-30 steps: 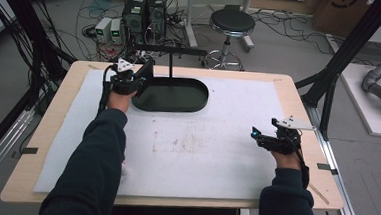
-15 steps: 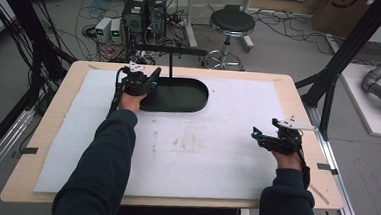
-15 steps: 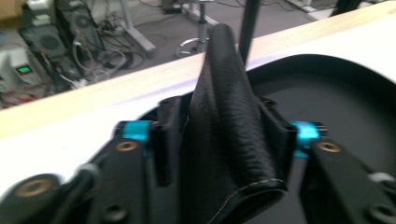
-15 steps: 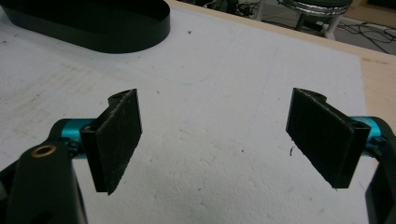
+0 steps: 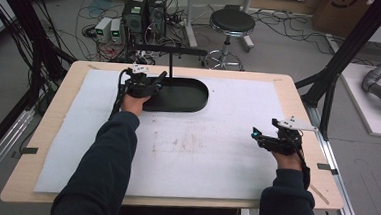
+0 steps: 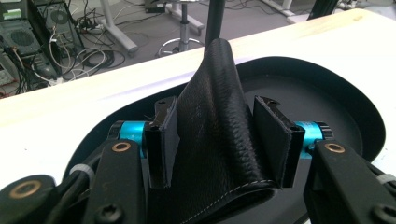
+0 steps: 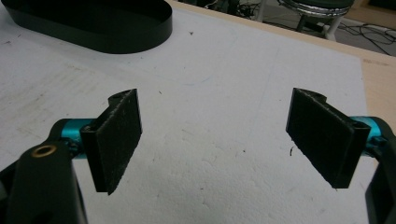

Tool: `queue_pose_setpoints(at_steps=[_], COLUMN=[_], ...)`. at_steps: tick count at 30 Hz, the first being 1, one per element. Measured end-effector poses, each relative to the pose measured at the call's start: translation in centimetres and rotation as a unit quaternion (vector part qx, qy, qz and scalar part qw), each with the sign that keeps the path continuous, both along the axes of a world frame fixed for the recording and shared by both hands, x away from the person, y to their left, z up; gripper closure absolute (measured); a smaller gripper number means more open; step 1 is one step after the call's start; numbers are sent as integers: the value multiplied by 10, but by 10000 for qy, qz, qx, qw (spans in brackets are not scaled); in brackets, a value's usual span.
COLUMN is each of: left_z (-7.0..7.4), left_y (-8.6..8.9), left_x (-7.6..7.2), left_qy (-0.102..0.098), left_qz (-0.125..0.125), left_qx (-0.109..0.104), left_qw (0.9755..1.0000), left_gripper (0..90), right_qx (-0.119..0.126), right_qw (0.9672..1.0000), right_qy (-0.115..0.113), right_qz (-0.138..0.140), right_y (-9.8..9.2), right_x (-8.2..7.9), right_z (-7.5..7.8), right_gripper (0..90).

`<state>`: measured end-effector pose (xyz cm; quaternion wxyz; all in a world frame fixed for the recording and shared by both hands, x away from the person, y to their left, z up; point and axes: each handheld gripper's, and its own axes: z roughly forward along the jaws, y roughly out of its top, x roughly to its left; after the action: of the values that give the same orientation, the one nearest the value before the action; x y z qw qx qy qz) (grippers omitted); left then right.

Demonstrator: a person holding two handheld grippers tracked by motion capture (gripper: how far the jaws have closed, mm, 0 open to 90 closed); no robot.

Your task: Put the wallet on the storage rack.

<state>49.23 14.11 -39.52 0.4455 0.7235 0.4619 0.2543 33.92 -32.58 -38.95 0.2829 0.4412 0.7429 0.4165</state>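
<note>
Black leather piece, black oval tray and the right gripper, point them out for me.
black leather piece [image 6: 215, 116], left gripper view, its pebbled middle.
black oval tray [image 5: 191, 95], high view, bare floor.
right gripper [image 7: 212, 142], right gripper view, midway between its fingertips.

The leather piece [image 6: 215, 135] runs off the bottom edge of the left gripper view; its top hides the foot of the black post [image 6: 214, 18].
</note>
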Motion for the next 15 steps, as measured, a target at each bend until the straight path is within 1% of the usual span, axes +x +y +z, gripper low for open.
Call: queue_pose_setpoints(at_steps=[2, 3, 4, 7, 8, 10, 11, 12, 14, 15], left_z=[-5, -6, -7, -4, -2, 4, 7, 10, 18, 22], left_y=[0, 0, 0, 0, 0, 3, 5, 7, 11, 14], left_x=[2, 3, 3, 2, 1, -2, -4, -6, -13, -16], left_qy=[121, 164, 176, 92, 74, 48, 3, -36, -101, -91], left_qz=[38, 93, 106, 49, 30, 81, 108, 112, 119, 119], left_qx=[62, 58, 52, -17, -72, -162, -281, -341, -529, -550], left_qw=[9999, 9998, 9998, 9999, 9999, 9998, 9995, 9994, 9985, 9984], left_gripper=[513, 505, 477, 472, 464, 429, 425, 424, 417, 409], right_qx=[-5, -1, 1, -6, -14, -1, -20, -5, -17, -6], right_qw=[10000, 10000, 10000, 10000, 10000, 10000, 10000, 10000, 10000, 10000], right_qy=[7, 13, 28, 14, 10, 15, 21, 26, 15, 21], right_qz=[3, 9, 4, -1, -5, 6, 30, 31, 61, 63], right_y=[0, 0, 0, -1, -1, 0, 0, 1, 1, 1], right_x=[0, 0, 0, 1, 1, 1, 1, 1, 1, 1], right_z=[0, 0, -1, -1, -1, -1, -1, -1, -1, -1], right_gripper=[184, 185, 185, 185, 185, 185, 185, 185, 185, 185])
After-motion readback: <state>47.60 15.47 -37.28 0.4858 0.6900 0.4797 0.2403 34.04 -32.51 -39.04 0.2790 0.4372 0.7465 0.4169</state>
